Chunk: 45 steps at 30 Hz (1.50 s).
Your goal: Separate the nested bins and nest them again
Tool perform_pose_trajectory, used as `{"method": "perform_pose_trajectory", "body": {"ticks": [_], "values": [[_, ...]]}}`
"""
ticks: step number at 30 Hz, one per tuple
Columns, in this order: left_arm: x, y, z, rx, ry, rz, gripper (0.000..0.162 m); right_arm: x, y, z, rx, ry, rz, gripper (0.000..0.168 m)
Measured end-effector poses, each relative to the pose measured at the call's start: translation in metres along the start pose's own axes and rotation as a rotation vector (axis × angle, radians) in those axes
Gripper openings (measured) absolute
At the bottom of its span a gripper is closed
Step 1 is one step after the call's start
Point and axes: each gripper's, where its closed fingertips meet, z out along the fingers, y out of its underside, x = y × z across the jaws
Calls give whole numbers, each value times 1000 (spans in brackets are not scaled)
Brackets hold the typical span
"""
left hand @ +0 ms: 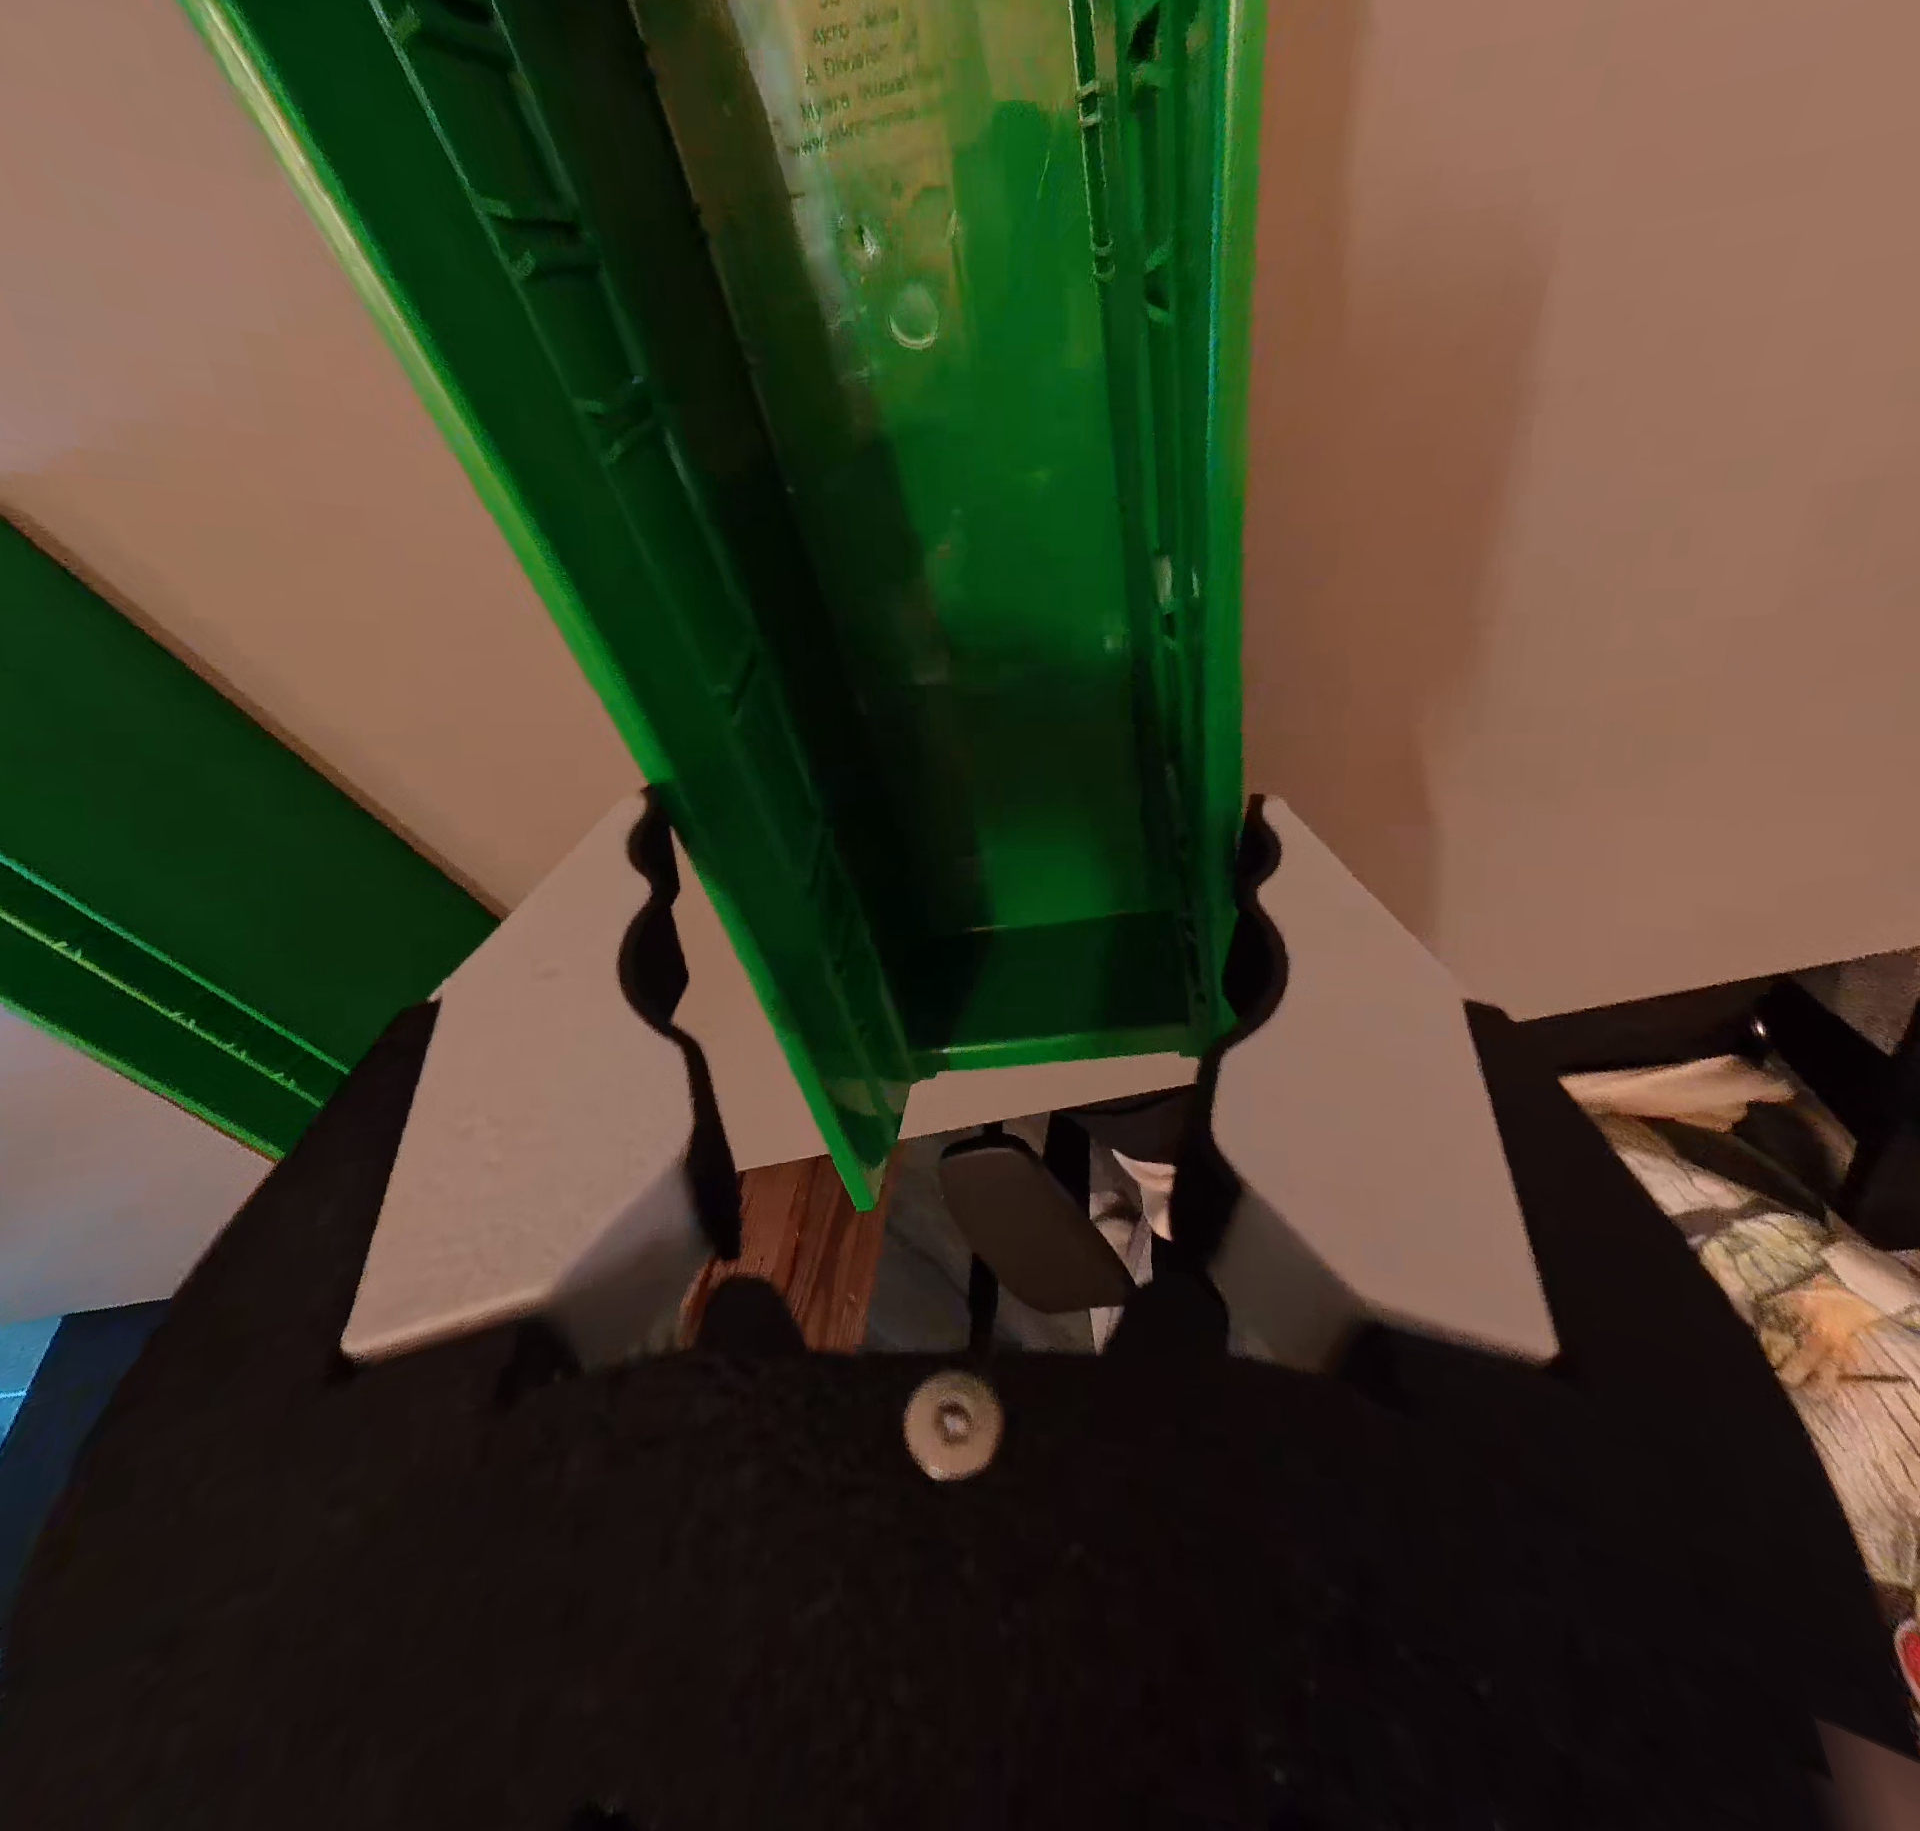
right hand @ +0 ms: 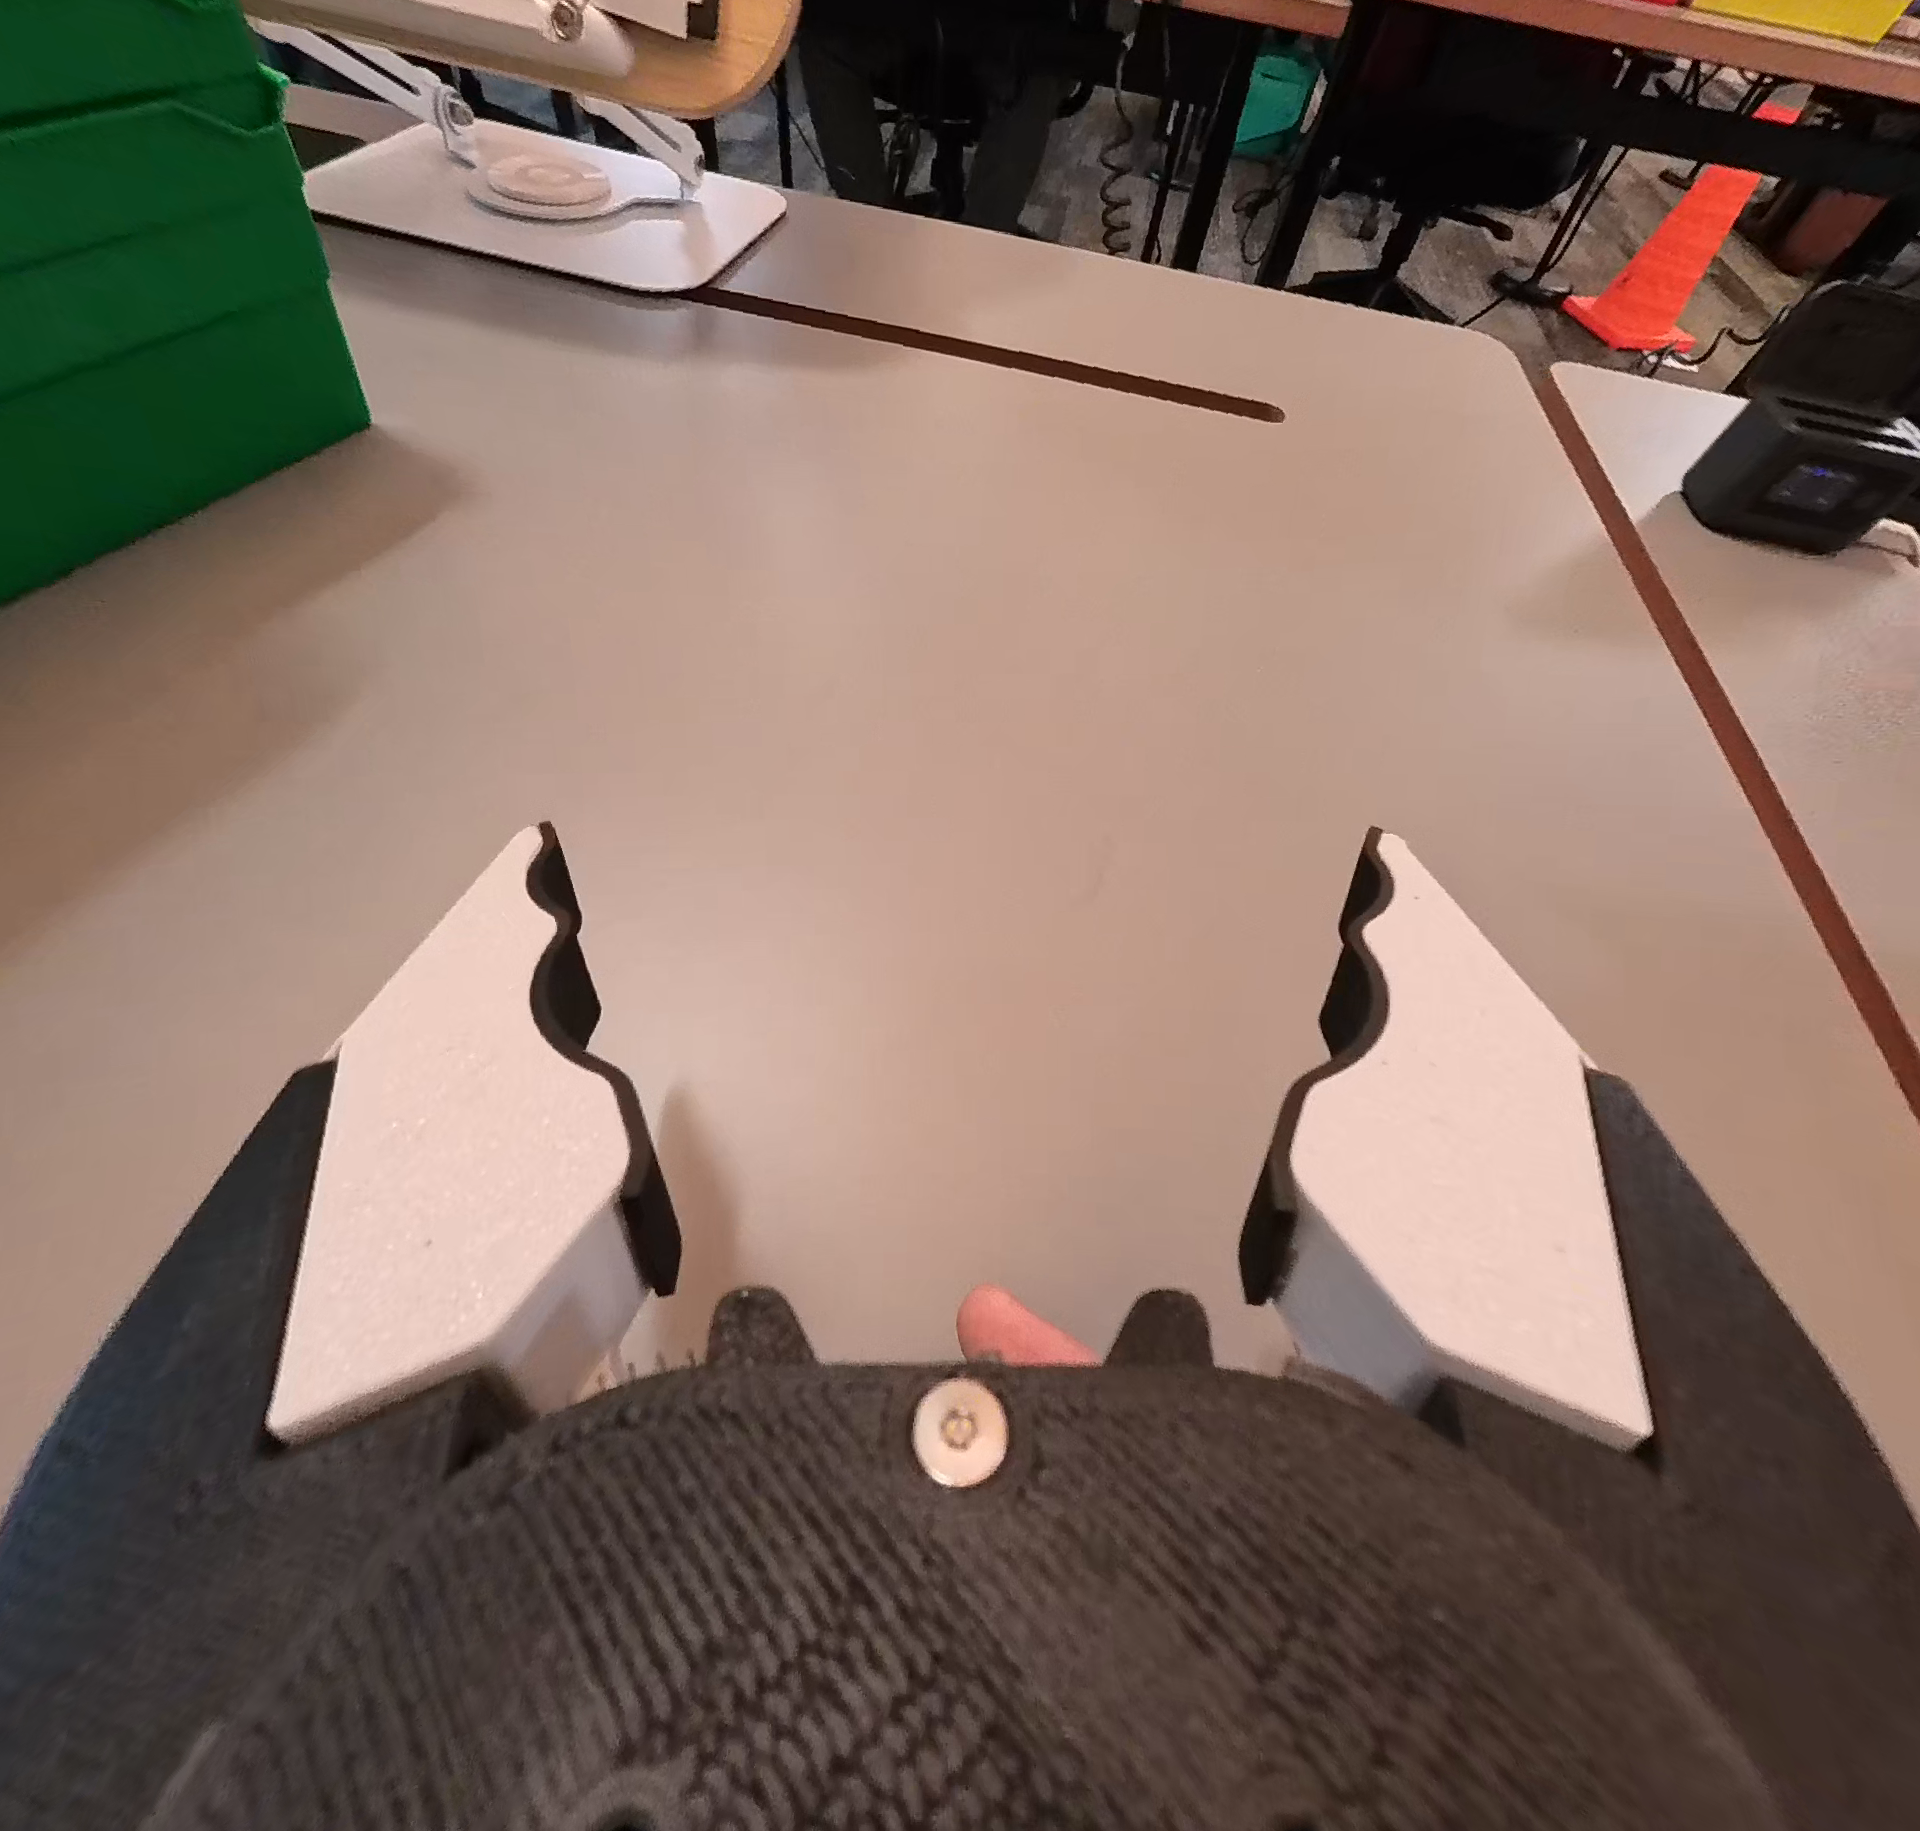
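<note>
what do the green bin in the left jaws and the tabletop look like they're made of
Long narrow green bin: likely moulded plastic, glossy; it shows reflections, thin ribbed walls and raised lettering on its floor. Flat grey tabletop: probably laminate over board, matte; it has an even sheen and a brown edge band.

Left wrist view: steep downward, close on green bin (left hand: 935, 534). Right: forward, across table (right hand: 935, 638).
</note>
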Motion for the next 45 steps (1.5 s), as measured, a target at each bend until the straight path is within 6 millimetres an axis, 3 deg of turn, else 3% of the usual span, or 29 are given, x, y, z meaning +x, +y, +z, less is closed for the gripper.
{"method": "perform_pose_trajectory", "body": {"ticks": [8,17,30,37,45], "values": [[-11,6,1,-20,63,24,92,1,4,2,-15,-1,-2,142],[6,-8,-17,9,130,-23,89,9,4,1,-8,8,22,141],[35,-13,-25,-46,185,-109,90,14,7,2,-9,8,44,140],[36,-11,-38,-47,169,-93,89,12,6,2,-11,2,36,140],[36,-4,-31,-51,153,-80,87,7,4,0,-8,-7,22,139]]}}
